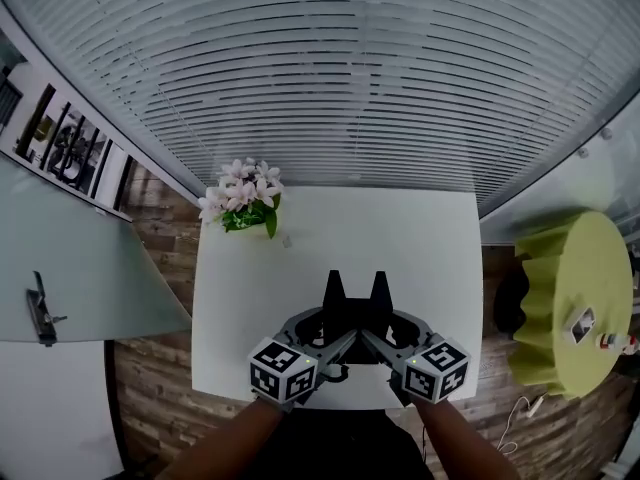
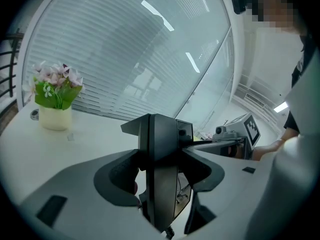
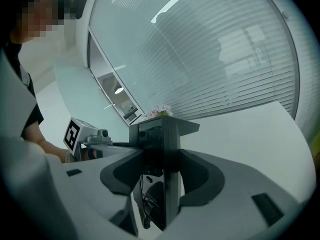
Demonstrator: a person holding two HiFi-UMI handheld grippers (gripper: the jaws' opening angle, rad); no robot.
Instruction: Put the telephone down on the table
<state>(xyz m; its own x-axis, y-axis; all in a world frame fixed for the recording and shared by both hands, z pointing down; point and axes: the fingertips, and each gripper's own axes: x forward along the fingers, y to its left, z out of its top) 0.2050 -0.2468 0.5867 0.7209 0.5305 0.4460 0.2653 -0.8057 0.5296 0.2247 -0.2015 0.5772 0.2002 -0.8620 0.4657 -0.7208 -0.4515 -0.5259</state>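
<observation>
- Head view: black telephone [image 1: 356,313] held upright over the near edge of the white table [image 1: 420,238], clamped from both sides. Left gripper [image 1: 327,340] closed on its left flank, right gripper [image 1: 386,338] closed on its right flank. Cannot tell whether its base touches the tabletop. Potted flowers [image 1: 242,196] at the far left corner, well apart from the telephone.
- Left gripper view: jaws pressed against the telephone [image 2: 161,134], one on each face, with no gap showing. Flowers [image 2: 55,81] far off at the table's left edge. Right gripper's marker cube [image 2: 251,129] just beyond the telephone.
- Right gripper view: jaws likewise tight on the telephone [image 3: 167,134], a dark cord hanging beneath it. Left gripper's marker cube [image 3: 72,132] on the far side, flowers [image 3: 159,110] behind.
</observation>
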